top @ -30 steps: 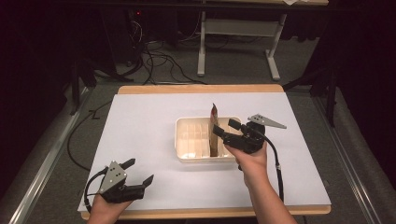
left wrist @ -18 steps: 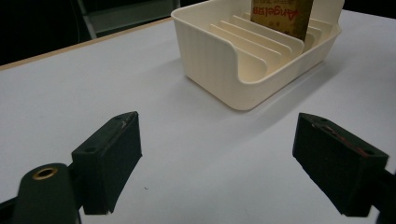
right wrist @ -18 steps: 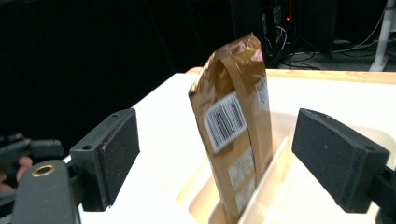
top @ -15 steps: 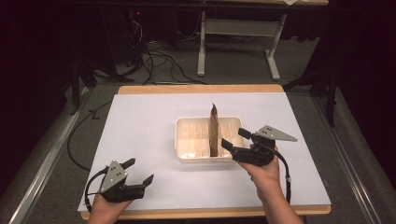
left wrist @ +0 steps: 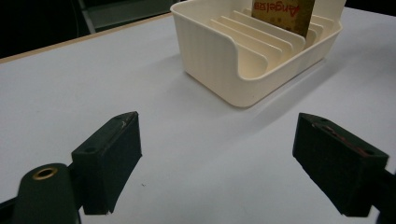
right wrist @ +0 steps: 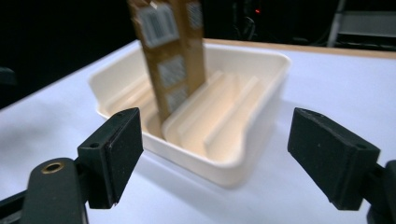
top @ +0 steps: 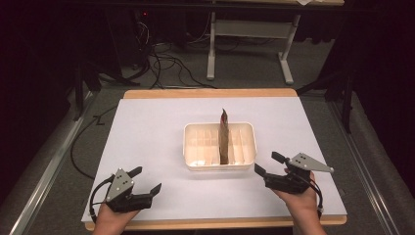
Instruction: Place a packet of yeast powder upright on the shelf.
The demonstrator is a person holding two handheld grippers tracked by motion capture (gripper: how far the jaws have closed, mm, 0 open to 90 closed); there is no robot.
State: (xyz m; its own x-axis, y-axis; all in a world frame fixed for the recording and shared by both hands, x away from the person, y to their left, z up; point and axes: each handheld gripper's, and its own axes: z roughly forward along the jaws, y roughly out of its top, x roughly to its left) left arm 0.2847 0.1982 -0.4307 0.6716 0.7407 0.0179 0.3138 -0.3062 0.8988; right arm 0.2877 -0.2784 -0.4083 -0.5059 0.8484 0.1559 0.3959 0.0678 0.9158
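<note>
A cream slotted tray (top: 195, 161) sits in the middle of the white table, also seen in the left gripper view (left wrist: 219, 60) and the right gripper view (right wrist: 261, 112). A brown packet (top: 224, 139) stands upright in one of its slots (right wrist: 175, 60), its top edge showing behind the dividers (left wrist: 280, 11). My right gripper (top: 270, 164) rests open just right of the tray's near corner, empty. My left gripper (top: 145, 179) lies open near the table's front left, nothing between its fingers.
The white sheet (top: 147, 127) covers a wooden-edged table (top: 210, 93). Cables (top: 161, 63) and a metal stand (top: 244, 29) lie on the floor beyond the far edge. A black cable (top: 78, 147) trails off the table's left side.
My right gripper has let go of the packet, drawn back right and toward the front edge, and stands open. The packet stays upright in the tray. The left gripper has not moved.
</note>
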